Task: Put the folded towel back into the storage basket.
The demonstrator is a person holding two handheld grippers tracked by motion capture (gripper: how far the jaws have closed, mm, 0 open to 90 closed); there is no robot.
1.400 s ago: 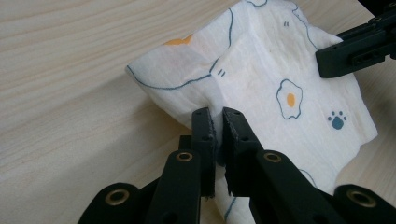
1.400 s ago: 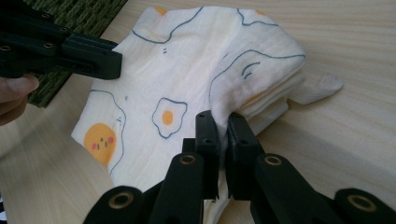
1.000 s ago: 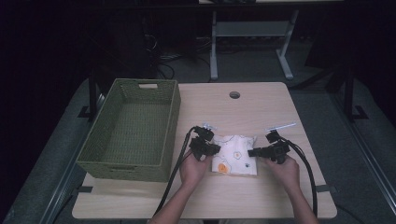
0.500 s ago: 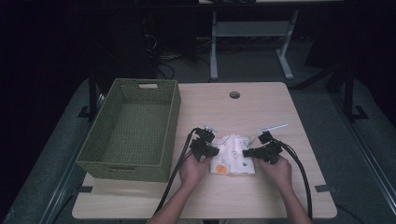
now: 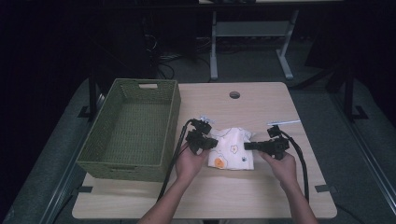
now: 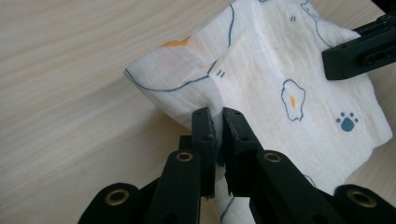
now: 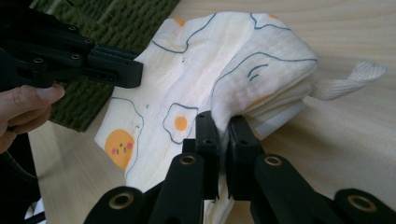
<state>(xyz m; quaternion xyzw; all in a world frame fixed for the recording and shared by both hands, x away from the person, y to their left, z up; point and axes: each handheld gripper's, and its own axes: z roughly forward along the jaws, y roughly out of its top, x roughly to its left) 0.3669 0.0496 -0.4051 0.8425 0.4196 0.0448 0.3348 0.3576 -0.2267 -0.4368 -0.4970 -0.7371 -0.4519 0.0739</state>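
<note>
Dark surroundings frame a pale wooden bench (image 5: pixel 261 196) carrying the work. At its centre lies a folded white cloth (image 5: pixel 232 148) printed with fried eggs and paw marks, just right of a green woven basket (image 5: pixel 133 161). The left tool (image 6: pixel 218 122) is clamped on the cloth's edge nearest the basket; the right tool (image 7: pixel 223 126), having just closed, pinches the opposite edge over the folded layers. Judged: gripping both ends keeps the fold intact for lifting toward the basket. Both forearms enter from the bench's near edge, the tools pointing inward at the cloth.
</note>
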